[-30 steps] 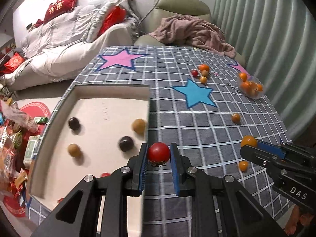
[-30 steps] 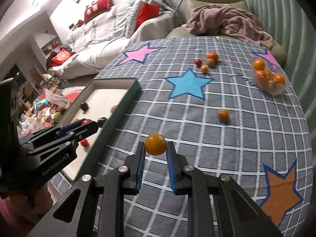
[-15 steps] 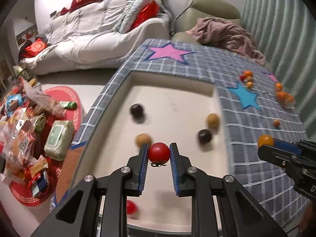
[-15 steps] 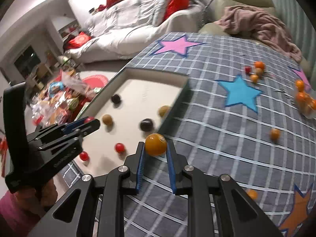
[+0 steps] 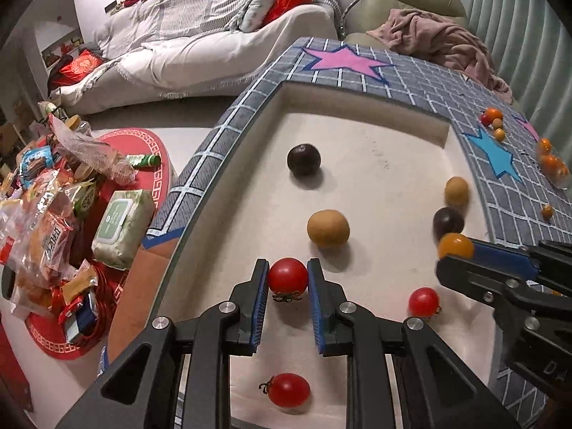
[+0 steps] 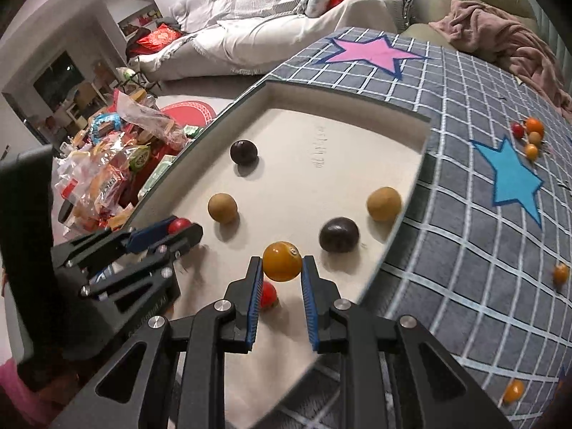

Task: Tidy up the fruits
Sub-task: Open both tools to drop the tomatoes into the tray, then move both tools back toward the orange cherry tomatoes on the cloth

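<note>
1. The left gripper (image 5: 288,280) has its jaws clamped on a red cherry tomato (image 5: 288,275), which sits pinched between the blue pads near their tips, stem end pointing down.
2. The right gripper (image 6: 282,271) has its jaws closed on an orange cherry tomato (image 6: 282,261), held the same way between its blue pads.
3. Both grippers hang above the shallow white tray (image 5: 357,114) on the worktop (image 6: 482,232), tilted forward and down over its floor; in the left view the right gripper (image 5: 464,261) reaches in from the right side, its orange load level with the left jaws.
4. Just ahead of the left jaws lies a tan round fruit (image 5: 328,228); farther ahead is a dark plum (image 5: 304,159).
5. Ahead and to the right of the left jaws, a second dark plum (image 5: 448,221) and a second tan fruit (image 5: 456,191) rest near the tray's right wall.
6. Two loose red tomatoes lie on the tray floor: one (image 5: 424,301) to the right of the left jaws, one (image 5: 289,389) below and behind them.
7. Beyond the tray, well ahead and right of the right jaws, small orange and red fruits (image 6: 529,136) are scattered on the checked cloth (image 6: 464,107).
</note>
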`<action>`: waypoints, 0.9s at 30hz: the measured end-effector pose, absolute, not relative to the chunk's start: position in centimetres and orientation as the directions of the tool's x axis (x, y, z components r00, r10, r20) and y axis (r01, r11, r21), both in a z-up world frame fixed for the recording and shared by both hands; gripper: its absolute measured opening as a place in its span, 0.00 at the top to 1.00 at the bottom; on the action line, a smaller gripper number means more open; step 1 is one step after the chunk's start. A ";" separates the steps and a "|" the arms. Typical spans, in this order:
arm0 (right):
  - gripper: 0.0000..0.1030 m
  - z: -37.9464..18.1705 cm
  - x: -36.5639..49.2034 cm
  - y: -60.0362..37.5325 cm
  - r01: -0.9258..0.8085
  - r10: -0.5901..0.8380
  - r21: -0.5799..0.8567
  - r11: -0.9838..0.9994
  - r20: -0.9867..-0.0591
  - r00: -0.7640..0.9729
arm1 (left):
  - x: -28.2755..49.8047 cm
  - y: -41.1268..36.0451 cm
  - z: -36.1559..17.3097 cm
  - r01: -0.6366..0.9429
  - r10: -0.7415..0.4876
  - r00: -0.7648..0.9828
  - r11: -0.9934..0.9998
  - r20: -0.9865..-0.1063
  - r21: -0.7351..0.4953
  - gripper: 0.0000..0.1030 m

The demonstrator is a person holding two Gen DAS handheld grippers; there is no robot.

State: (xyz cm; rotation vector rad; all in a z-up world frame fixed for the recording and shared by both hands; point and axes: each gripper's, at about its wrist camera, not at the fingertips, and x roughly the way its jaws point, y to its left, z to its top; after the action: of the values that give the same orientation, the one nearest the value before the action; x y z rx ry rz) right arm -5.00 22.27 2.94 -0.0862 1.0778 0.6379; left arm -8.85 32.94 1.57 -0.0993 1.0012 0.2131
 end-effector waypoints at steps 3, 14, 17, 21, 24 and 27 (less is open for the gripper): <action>0.77 2.3 -4.7 23.3 -0.531 0.431 0.227 0.816 -0.851 0.299 | -8.5 32.8 1.2 -0.217 0.135 0.509 0.976 -0.850 0.025 0.77; 0.55 2.0 -4.6 23.3 -0.530 0.415 0.213 0.821 -0.860 0.296 | -8.4 32.9 1.3 -0.219 0.140 0.508 0.975 -0.850 0.030 0.77; 0.31 3.1 -4.6 21.9 -0.510 0.440 0.241 0.826 -0.841 0.315 | -8.6 33.4 1.5 -0.236 0.137 0.509 0.972 -0.850 0.015 0.75; 0.14 4.9 -4.9 20.1 -0.494 0.473 0.270 0.826 -0.810 0.347 | -9.6 33.4 2.9 -0.274 0.182 0.573 0.962 -0.799 0.022 0.06; 0.04 6.2 -5.1 18.2 -0.478 0.464 0.255 0.841 -0.794 0.392 | -9.7 32.4 4.0 -0.245 0.165 0.590 0.969 -0.791 0.020 0.06; 0.02 7.1 -5.3 15.4 -0.442 0.446 0.245 0.863 -0.780 0.439 | -10.0 31.0 5.1 -0.225 0.152 0.612 0.974 -0.776 0.013 0.06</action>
State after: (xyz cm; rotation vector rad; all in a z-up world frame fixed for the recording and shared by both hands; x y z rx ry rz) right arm -5.25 15.40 7.08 0.0049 0.9702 0.5514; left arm -9.99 31.05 5.08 -0.0892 0.8857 0.2175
